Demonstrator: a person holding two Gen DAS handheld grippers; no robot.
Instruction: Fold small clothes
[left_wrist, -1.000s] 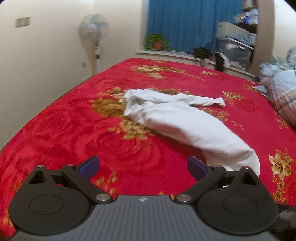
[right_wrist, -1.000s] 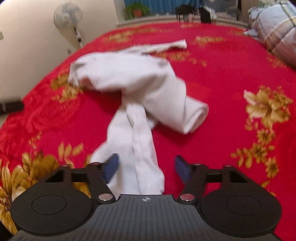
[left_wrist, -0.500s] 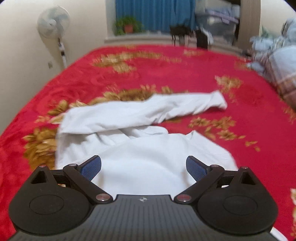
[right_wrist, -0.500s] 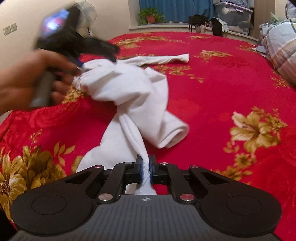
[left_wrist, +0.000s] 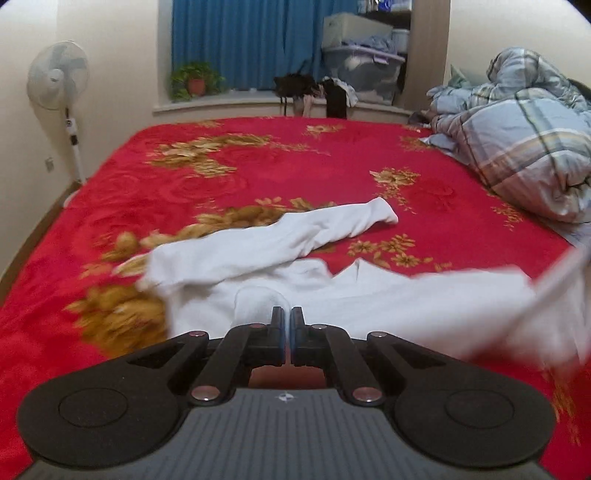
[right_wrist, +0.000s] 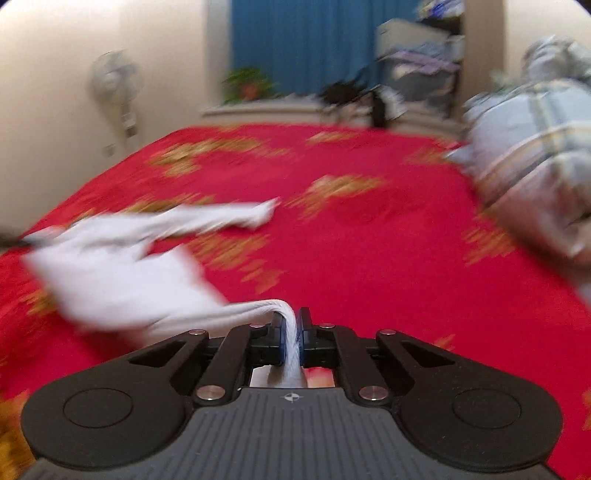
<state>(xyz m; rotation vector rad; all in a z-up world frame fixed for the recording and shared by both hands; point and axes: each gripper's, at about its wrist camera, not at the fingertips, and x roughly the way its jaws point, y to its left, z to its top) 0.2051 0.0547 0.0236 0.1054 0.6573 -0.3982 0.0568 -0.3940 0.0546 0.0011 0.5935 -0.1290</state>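
A bed covered in a red spread with gold floral print is carrying a white garment, which is lying crumpled across its near half with one sleeve reaching toward the middle. A bundled blue plaid quilt is sitting on the bed's far right side, well apart from the garment.

A home bedroom. A bed under a red floral bedspread fills the near and middle ground, with a bunched plaid quilt at right. At far left stands a pedestal fan; along the far wall, a blue curtain, a potted plant and storage bins.
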